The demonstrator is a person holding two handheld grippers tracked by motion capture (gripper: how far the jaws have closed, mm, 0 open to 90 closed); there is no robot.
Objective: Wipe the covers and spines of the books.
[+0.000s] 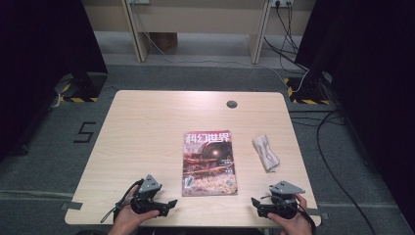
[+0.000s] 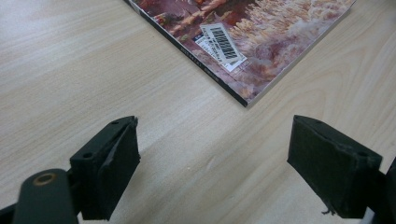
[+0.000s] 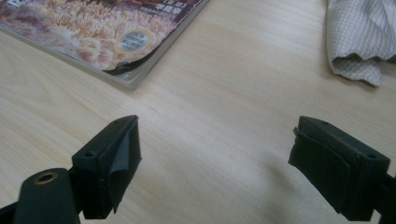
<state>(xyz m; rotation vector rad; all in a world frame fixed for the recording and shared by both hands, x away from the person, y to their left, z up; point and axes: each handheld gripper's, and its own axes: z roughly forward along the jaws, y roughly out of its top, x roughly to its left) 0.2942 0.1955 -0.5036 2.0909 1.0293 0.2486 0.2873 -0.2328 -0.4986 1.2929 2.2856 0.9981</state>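
Both grippers sit at the near edge of the table [image 1: 147, 117], one in each of the person's hands, and neither has hold of anything. The left gripper [image 1: 169, 204] rests low over the wood at the near left, its jaws spread wide and pointing toward the magazine [image 1: 209, 163]; in the left gripper view the two black pads [image 2: 114, 168] stand far apart with bare tabletop between them, and the magazine's [image 2: 243, 37] near corner, the one with the barcode sticker, lies just ahead of the gap without touching either pad. The right gripper [image 1: 255, 204] is at the near right, jaws turned inward toward the magazine and likewise wide open — about as far as they go, from the look of it. In the right gripper view its pads [image 3: 116, 168] frame empty wood; the magazine's [image 3: 107, 32] other near corner lies ahead and to one side, and a crumpled pale cloth [image 3: 359, 37] lies farther off on the other side. The magazine itself lies flat and closed, cover up, in the middle of the table toward the near edge, between the two grippers — the cloth [image 1: 265, 152] lies just to its right, apart from it.
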